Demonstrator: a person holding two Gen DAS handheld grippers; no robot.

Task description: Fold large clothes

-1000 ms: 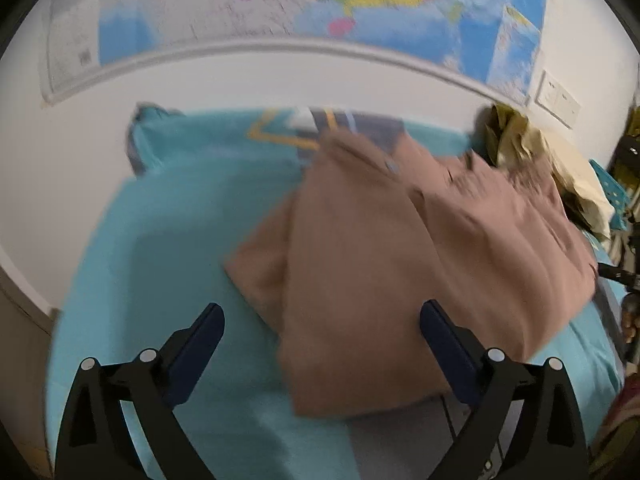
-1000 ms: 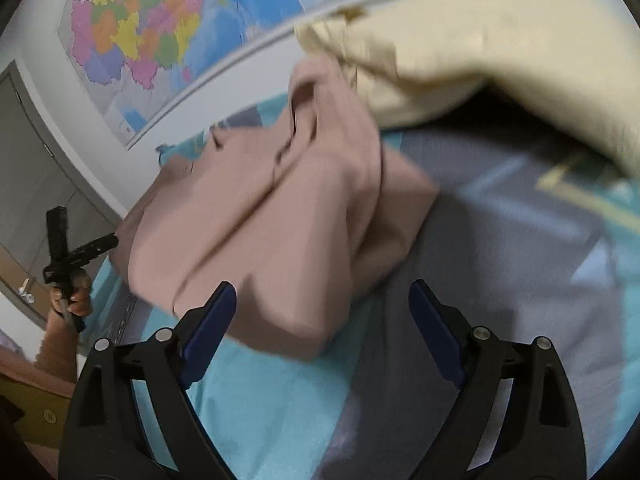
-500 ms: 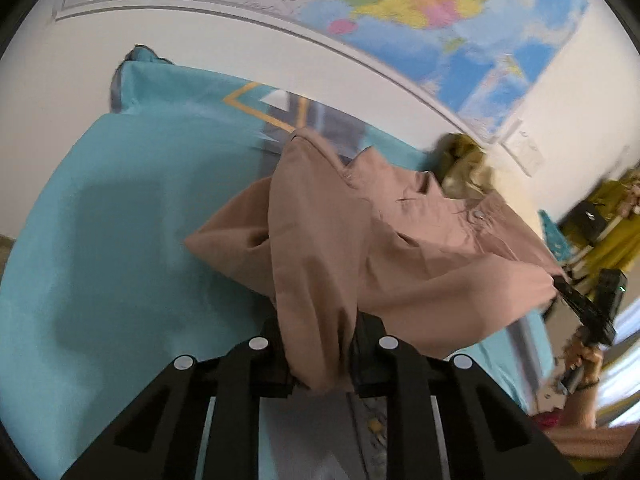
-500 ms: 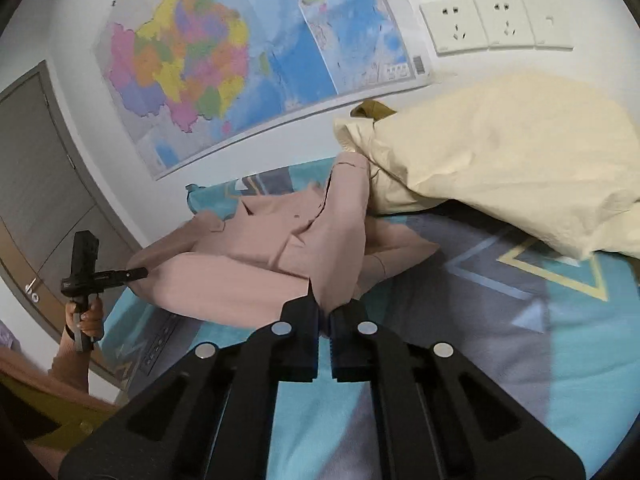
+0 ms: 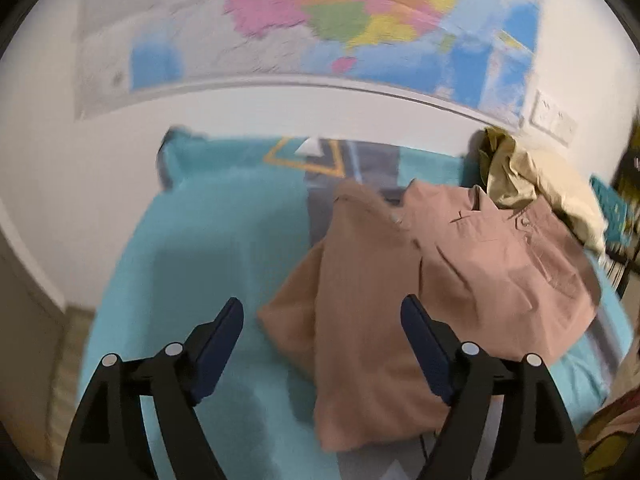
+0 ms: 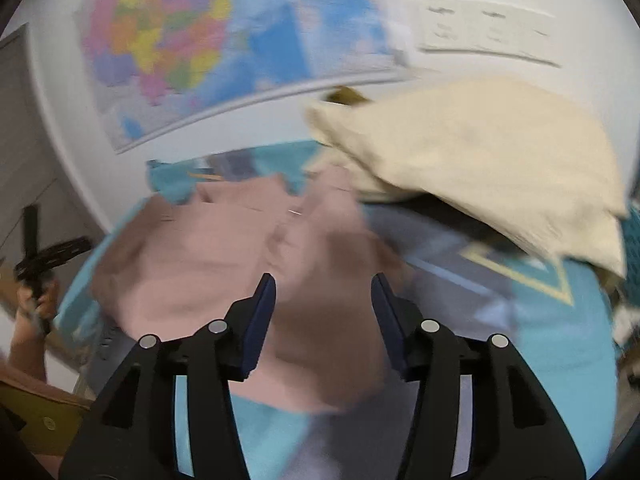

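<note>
Dusty-pink soft cotton shirt lies rumpled on the teal patterned bed | left claw released, above it | right claw released, empty | light, limp, drapes | I'd pinch a hem corner.

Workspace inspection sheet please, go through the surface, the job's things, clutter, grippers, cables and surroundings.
Surface: teal and grey bedspread against the wall.
Job's things: brown shirt lying loosely bunched, partly folded over itself.
Clutter: cream garment pile beside the shirt's collar end.
Grippers: left gripper open, above the shirt's near edge; right gripper open over the shirt; neither holds cloth.
Cables: nothing seen.
Surroundings: wall map, wall sockets; both views motion-blurred.
</note>
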